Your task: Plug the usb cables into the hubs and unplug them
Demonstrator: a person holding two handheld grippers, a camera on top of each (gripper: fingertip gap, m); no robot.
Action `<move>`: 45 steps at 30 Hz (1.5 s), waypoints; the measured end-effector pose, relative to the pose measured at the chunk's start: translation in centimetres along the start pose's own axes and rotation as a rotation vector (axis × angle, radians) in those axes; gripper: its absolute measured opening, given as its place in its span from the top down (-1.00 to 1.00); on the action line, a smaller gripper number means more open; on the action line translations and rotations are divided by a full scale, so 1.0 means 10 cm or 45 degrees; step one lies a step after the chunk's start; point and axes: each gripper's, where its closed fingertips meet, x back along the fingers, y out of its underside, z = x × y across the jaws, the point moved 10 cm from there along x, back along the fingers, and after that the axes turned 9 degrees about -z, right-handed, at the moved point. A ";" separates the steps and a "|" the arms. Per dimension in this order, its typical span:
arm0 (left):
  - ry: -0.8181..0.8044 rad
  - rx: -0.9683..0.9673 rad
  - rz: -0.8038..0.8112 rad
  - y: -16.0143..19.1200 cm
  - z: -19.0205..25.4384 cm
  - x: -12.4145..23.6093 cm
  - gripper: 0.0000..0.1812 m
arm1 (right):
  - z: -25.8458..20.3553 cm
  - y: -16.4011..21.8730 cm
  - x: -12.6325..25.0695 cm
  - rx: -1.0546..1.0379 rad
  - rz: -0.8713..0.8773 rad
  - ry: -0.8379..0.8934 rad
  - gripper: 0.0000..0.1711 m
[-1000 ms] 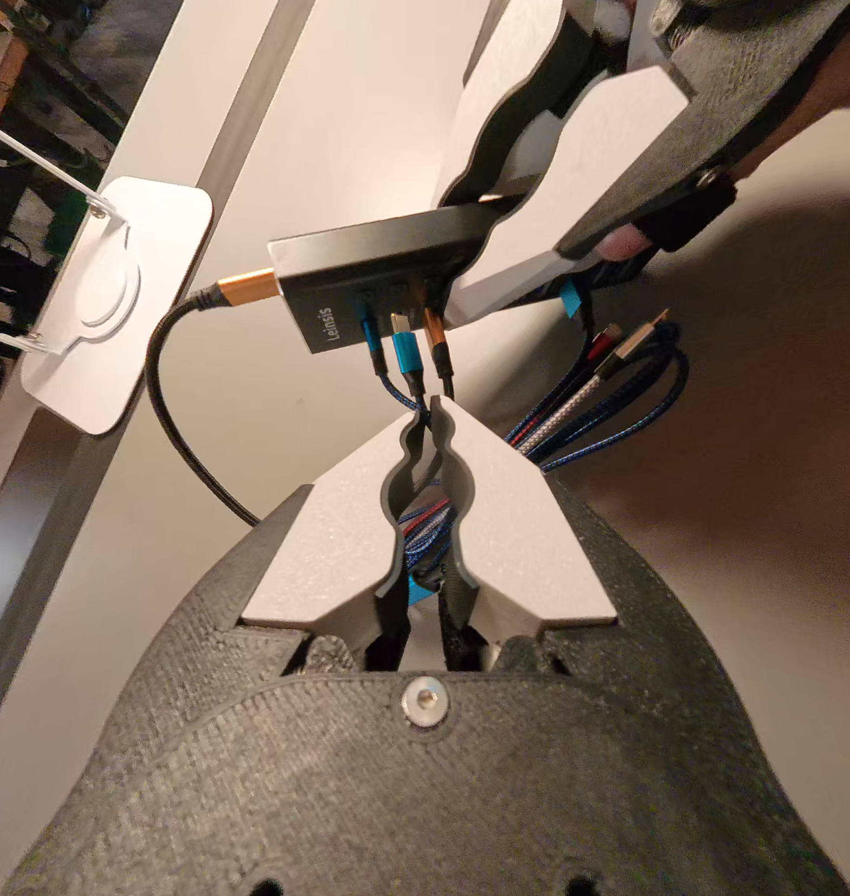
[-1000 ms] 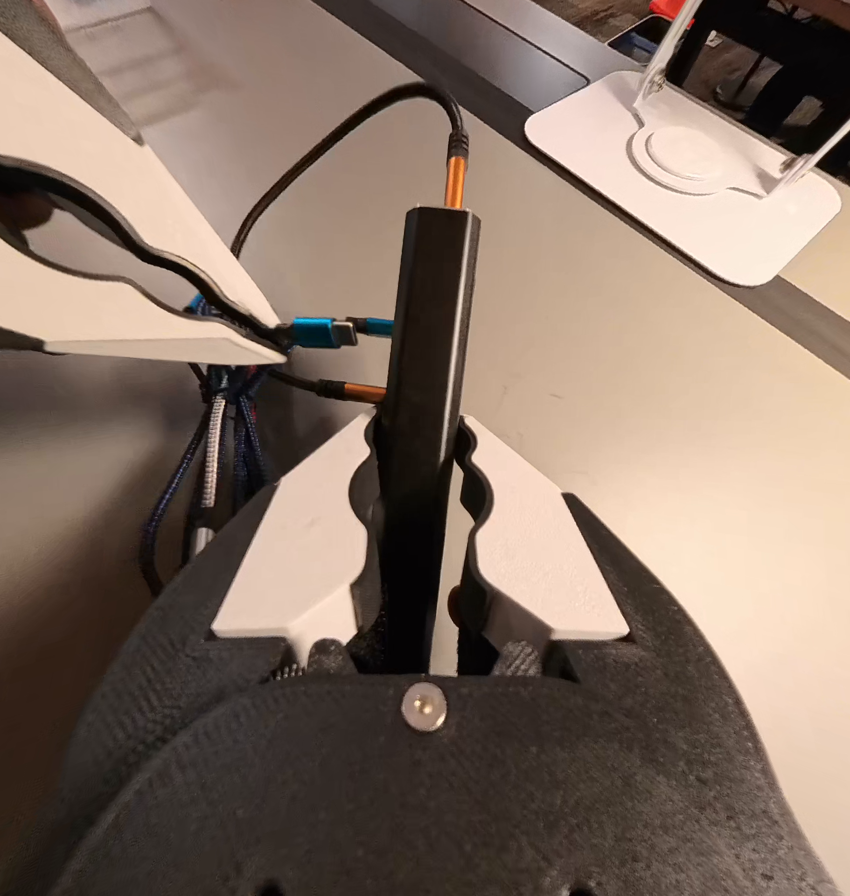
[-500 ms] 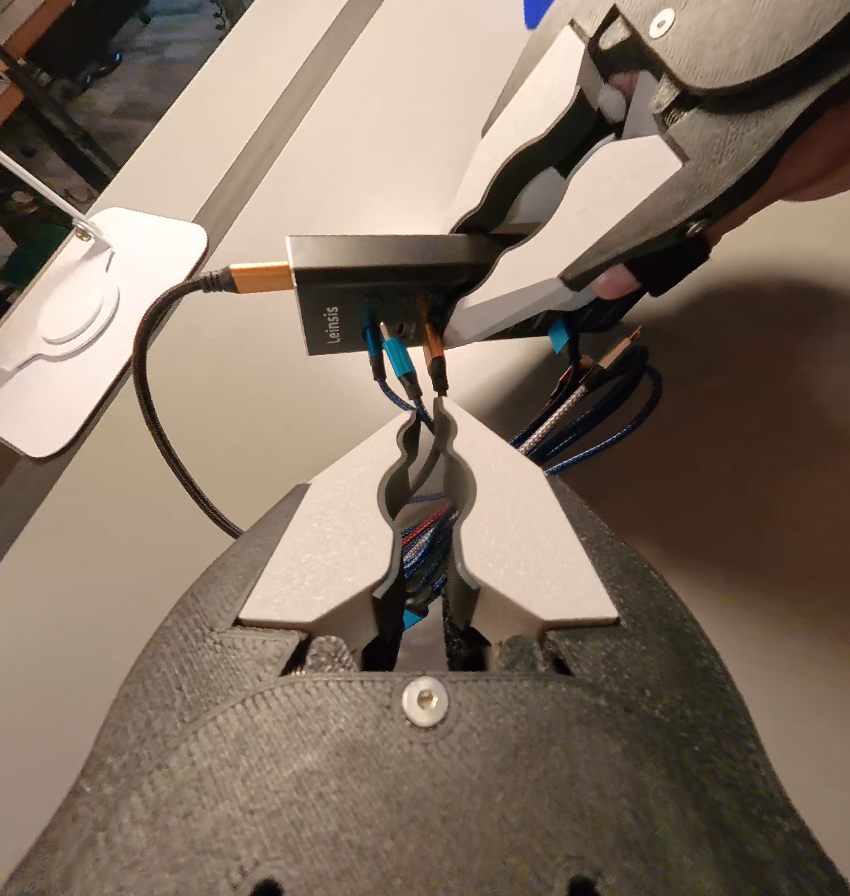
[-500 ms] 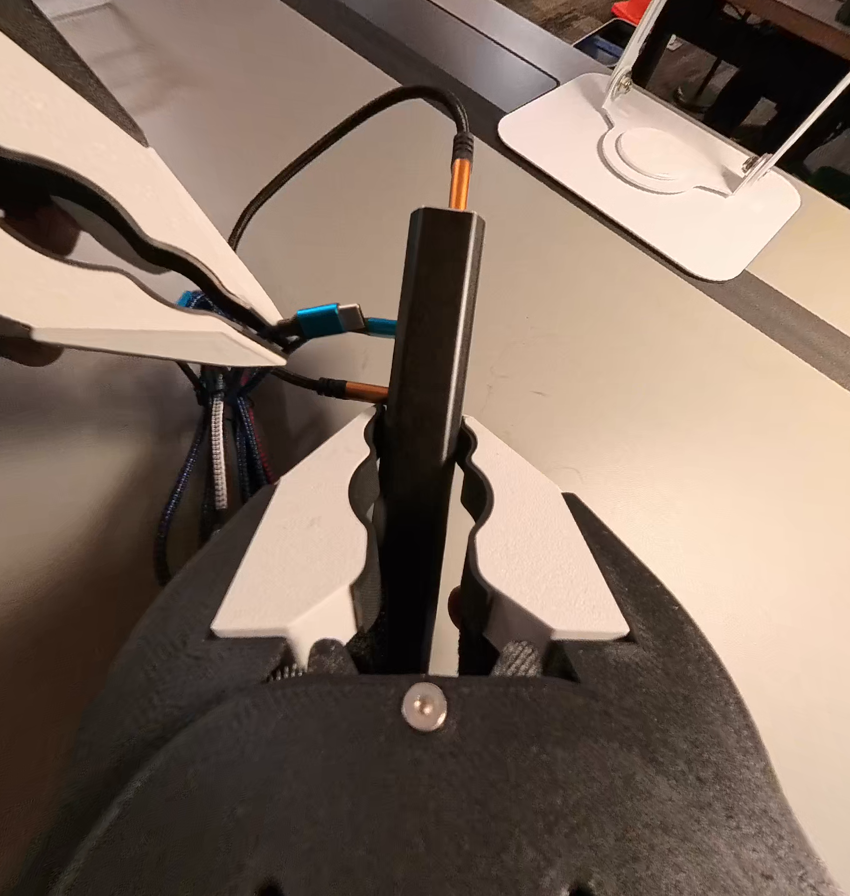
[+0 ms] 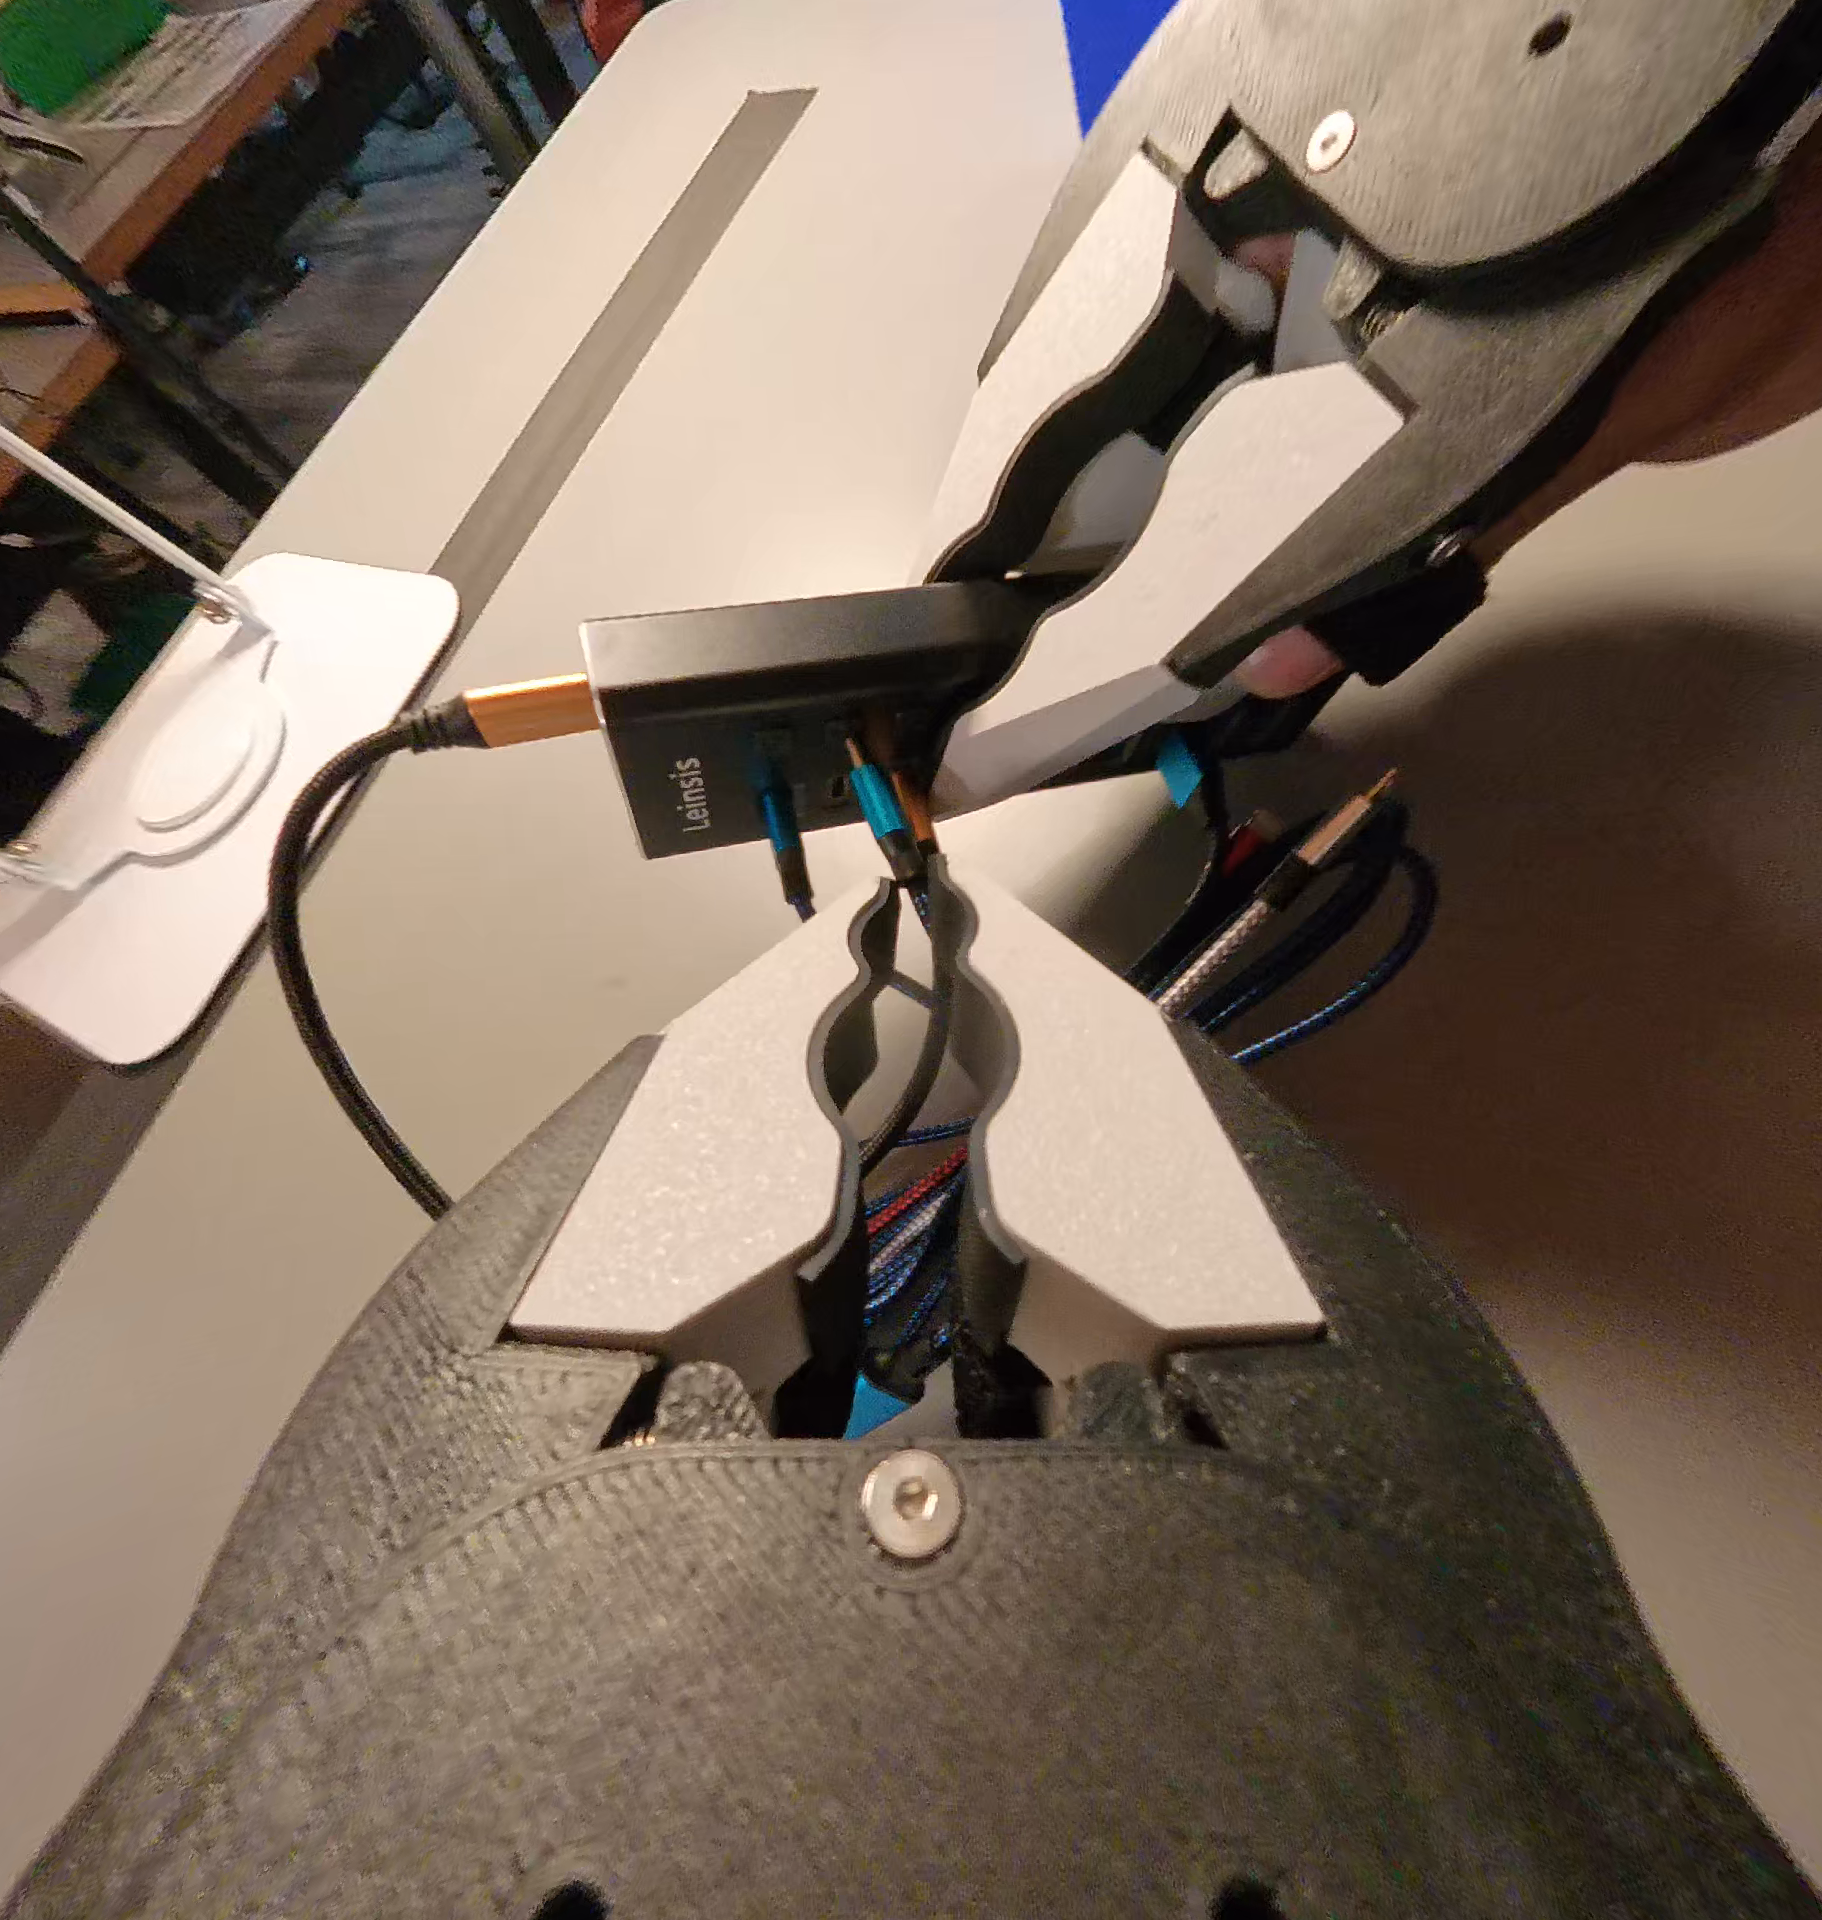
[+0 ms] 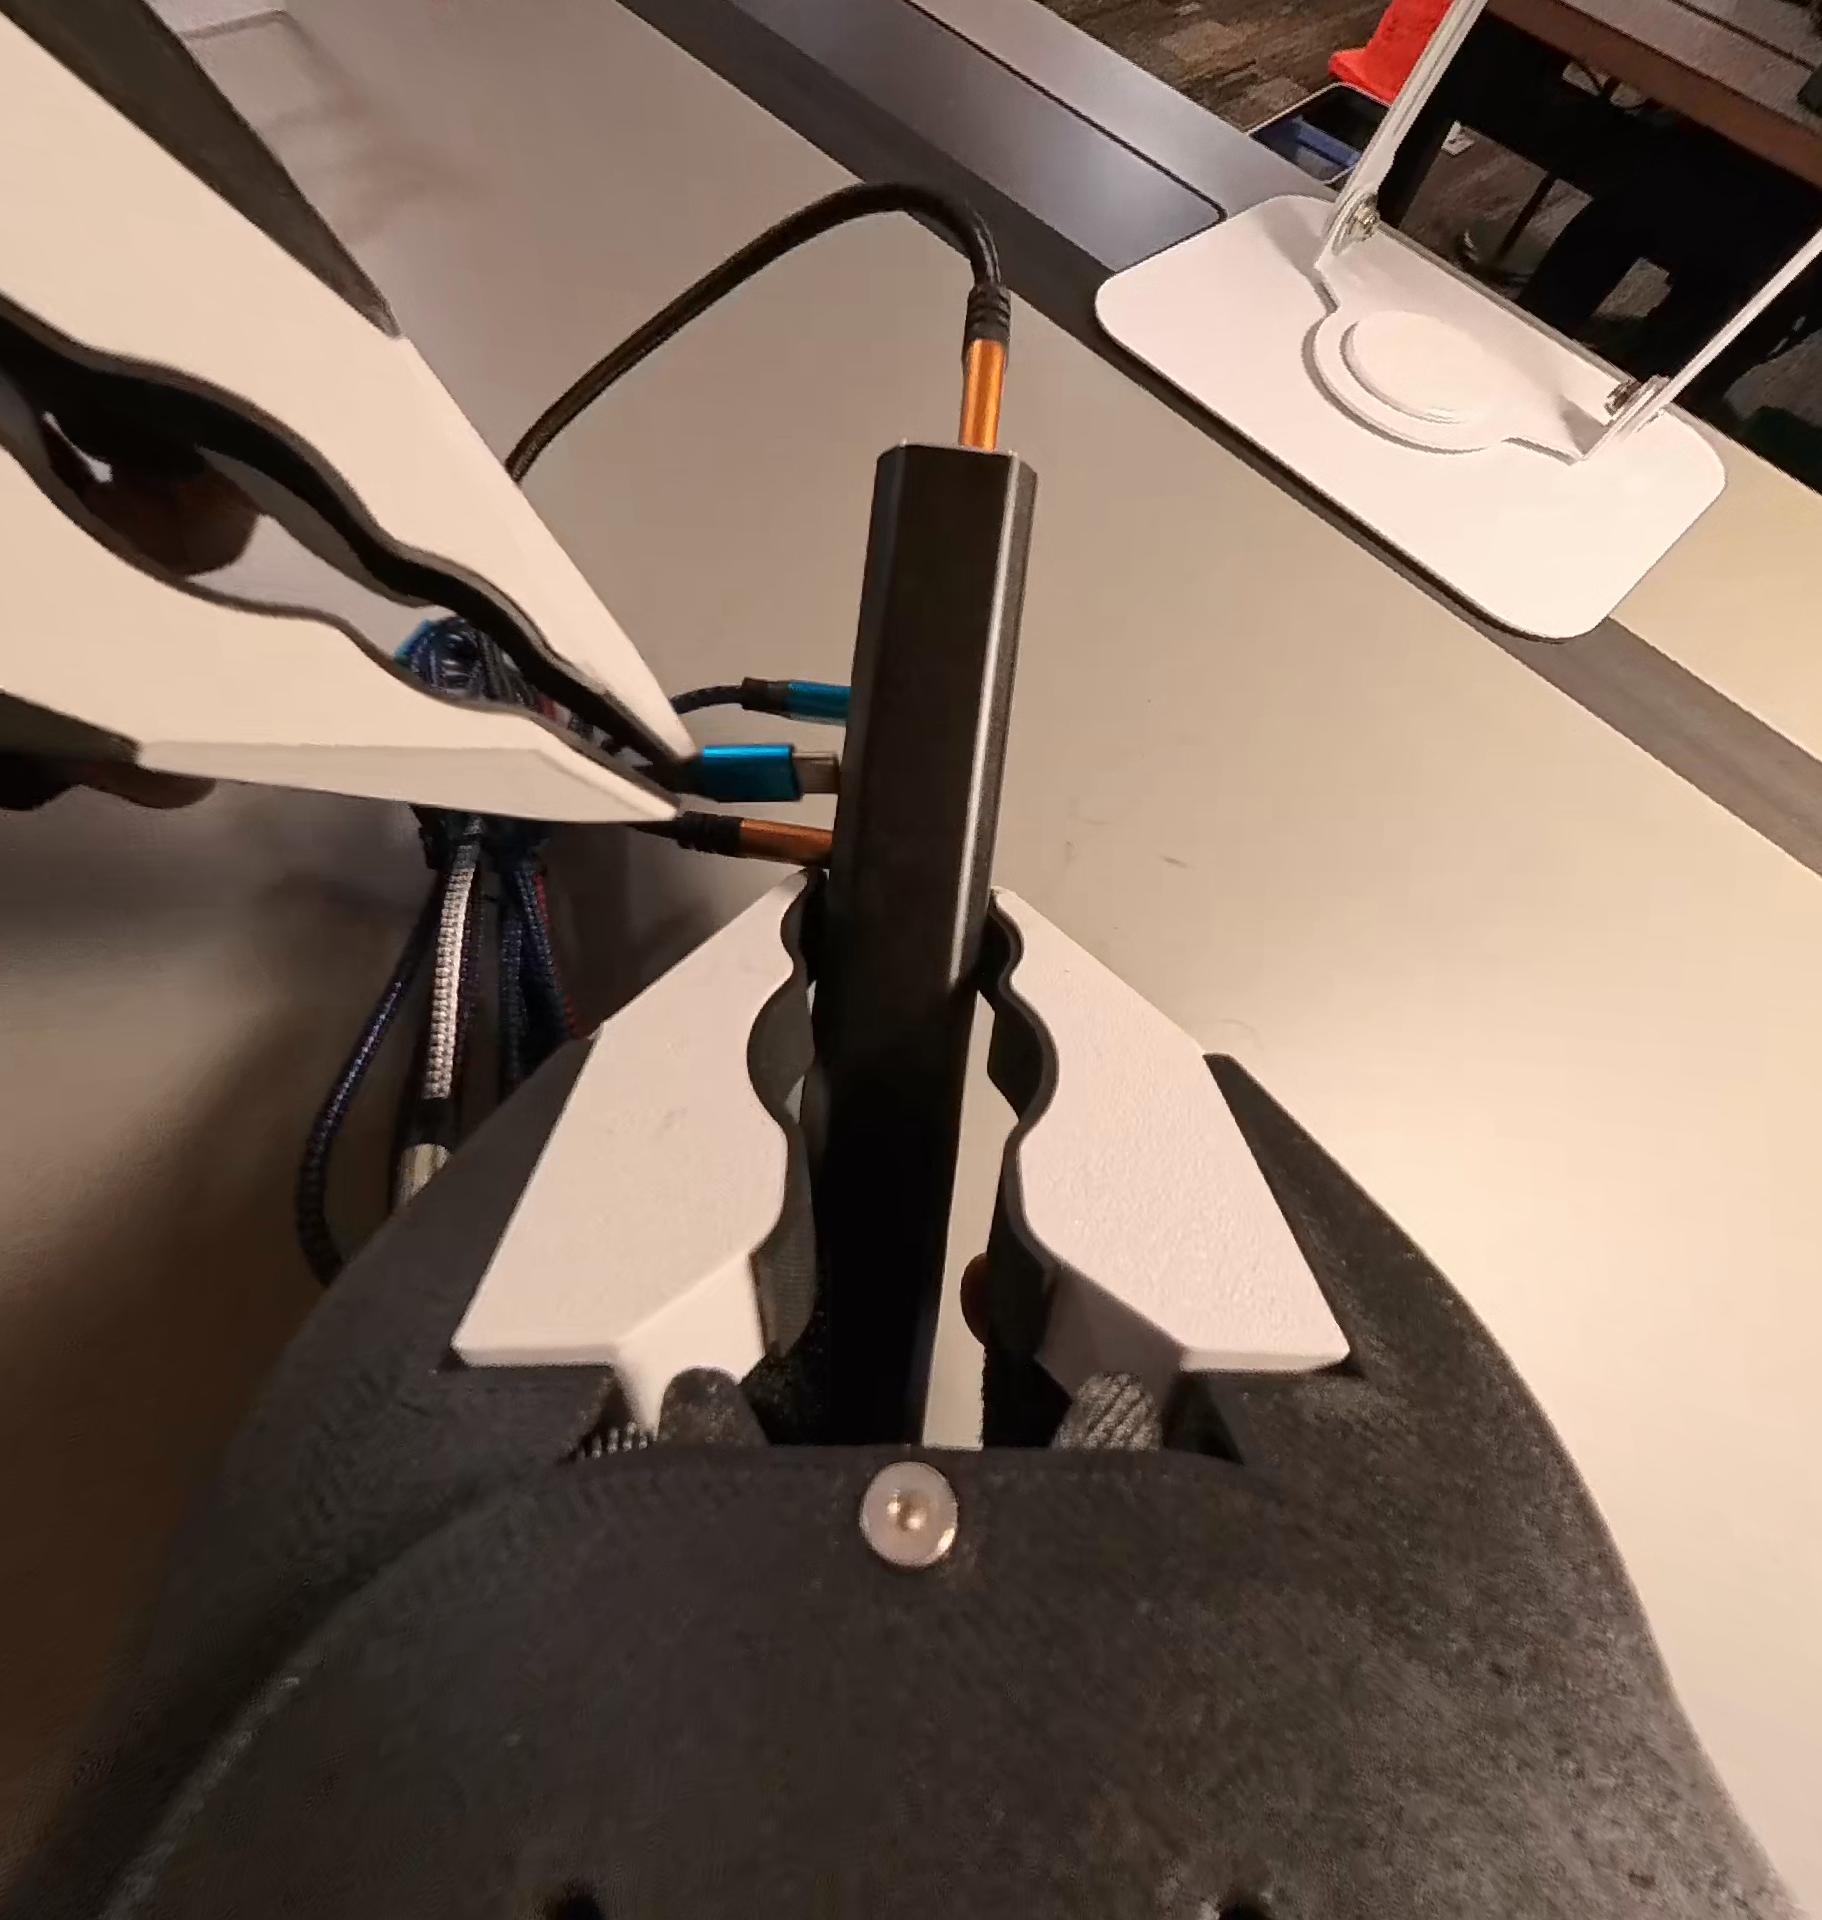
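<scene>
Hub (image 6: 928, 831) sits clamped edgewise in our right gripper (image 6: 902, 914), braced for insertion. Our left gripper (image 5: 912, 894) pinches a black cable (image 5: 922, 1049) just behind the blue connector (image 5: 876, 805), apparently only partly seated in its port.

Black hub (image 6: 928, 831), blue-plugged cable (image 6: 761, 774) inserted.

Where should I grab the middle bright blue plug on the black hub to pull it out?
Pinch the bright blue metal plug on its rigid sleeve, not the braided cable behind. Come straight from its cable end, square to the black rectangular hub; the orange plug sits close alongside, so probably fingertips only.
</scene>
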 end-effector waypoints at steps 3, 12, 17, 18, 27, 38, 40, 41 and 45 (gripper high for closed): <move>-0.102 -0.076 -0.101 -0.02 0.03 -0.02 0.91 | -0.01 0.00 0.00 0.006 -0.004 0.000 0.67; -0.403 -0.577 -0.464 -0.12 0.24 -0.08 0.95 | -0.07 -0.02 -0.01 0.061 -0.022 0.034 0.67; -0.337 -0.453 -0.345 -0.09 0.17 -0.05 0.93 | -0.05 -0.02 -0.01 0.047 -0.015 0.033 0.67; -0.304 -0.387 -0.310 -0.08 0.15 -0.05 0.92 | -0.04 -0.01 -0.01 0.040 -0.013 0.026 0.67; 0.056 0.229 -0.114 0.01 -0.04 -0.03 0.90 | -0.05 -0.01 -0.01 0.046 -0.013 0.040 0.67; -0.187 0.165 -0.174 -0.06 0.08 -0.10 0.90 | -0.03 -0.01 -0.01 0.030 -0.014 0.072 0.67; -0.212 0.184 -0.177 -0.06 0.10 -0.11 0.90 | -0.03 -0.01 -0.01 0.029 -0.013 0.078 0.67; -0.217 0.199 -0.174 -0.07 0.10 -0.11 0.90 | -0.03 -0.01 -0.01 0.028 -0.012 0.082 0.67; -0.222 0.230 -0.162 -0.08 0.11 -0.11 0.86 | -0.02 -0.01 -0.01 0.026 -0.007 0.095 0.67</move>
